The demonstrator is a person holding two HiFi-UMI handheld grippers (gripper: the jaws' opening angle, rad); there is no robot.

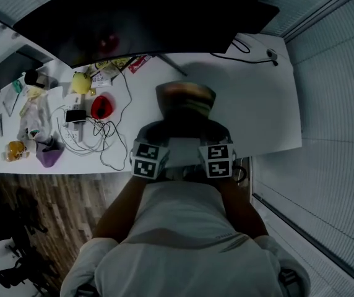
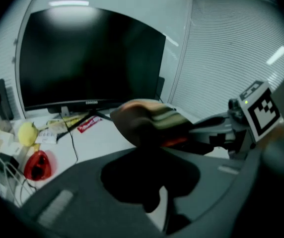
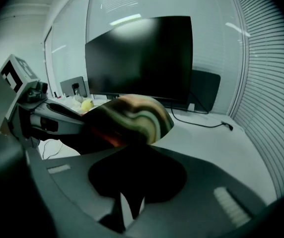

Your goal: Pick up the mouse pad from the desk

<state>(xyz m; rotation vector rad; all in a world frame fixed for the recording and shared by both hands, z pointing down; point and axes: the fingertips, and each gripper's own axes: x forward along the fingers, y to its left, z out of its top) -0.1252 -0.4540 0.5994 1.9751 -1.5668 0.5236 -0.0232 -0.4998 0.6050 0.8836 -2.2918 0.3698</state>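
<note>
The mouse pad (image 1: 186, 98) hung over the near middle of the desk (image 1: 270, 116), its left edge in the left gripper (image 1: 163, 129) and its right edge in the right gripper (image 1: 211, 127). The monitor (image 1: 140, 17) stood behind it at the far side. A tangle of cables (image 1: 96, 138) lay at the left, and a single cable (image 1: 245, 53) at the far right.

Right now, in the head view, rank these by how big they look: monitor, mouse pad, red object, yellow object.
1. monitor
2. mouse pad, held up nearer the camera
3. red object and yellow object: alike, unranked
</note>
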